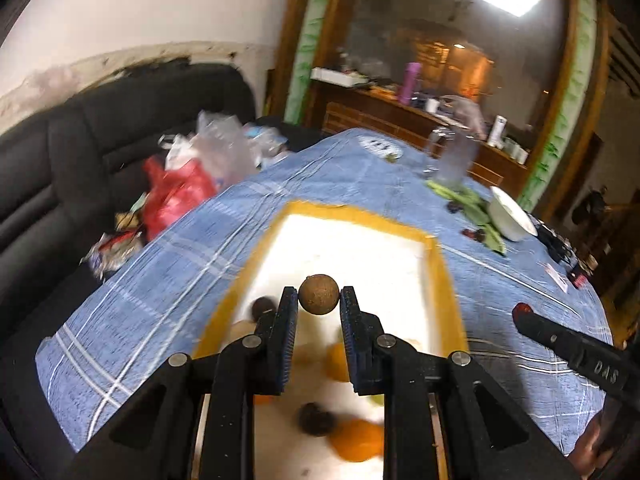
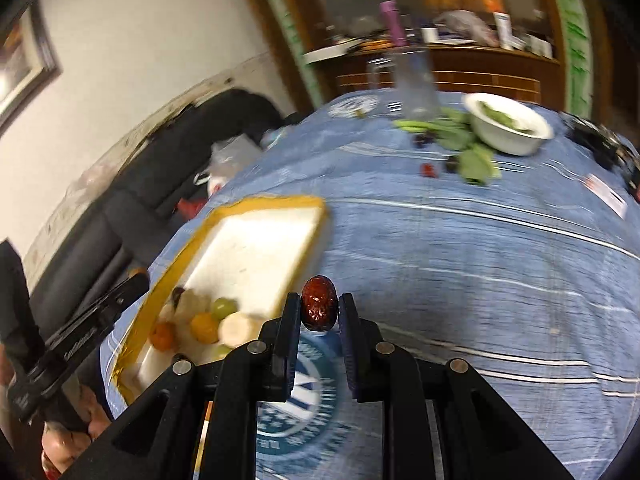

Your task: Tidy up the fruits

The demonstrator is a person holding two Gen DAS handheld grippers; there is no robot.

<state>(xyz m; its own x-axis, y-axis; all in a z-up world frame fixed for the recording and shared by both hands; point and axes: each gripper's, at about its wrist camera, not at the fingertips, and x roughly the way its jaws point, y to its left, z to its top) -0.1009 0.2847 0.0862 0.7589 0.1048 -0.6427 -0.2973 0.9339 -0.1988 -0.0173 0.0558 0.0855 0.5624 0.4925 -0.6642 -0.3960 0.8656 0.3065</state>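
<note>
Fruits (image 2: 200,320) on blue tablecloth (image 2: 460,260)

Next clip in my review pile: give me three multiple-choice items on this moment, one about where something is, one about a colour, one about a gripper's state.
1. Where does the white bowl stand?
A. Inside the yellow-rimmed tray
B. On the blue cloth, at the far side by the green leaves
C. On the black sofa

2. What colour is the fruit in the right gripper?
A. Glossy dark red
B. Bright green
C. White

3. What is the state of the left gripper?
A. Wide open and empty
B. Shut with nothing between its fingers
C. Shut on a round brown fruit

Key: 1 B, the bowl sits on the blue cloth beside the green leaves, away from the yellow-rimmed tray. 2 A, the dark red fruit shines between the pads. 3 C, the round brown fruit is pinched between both pads above the tray.
</note>
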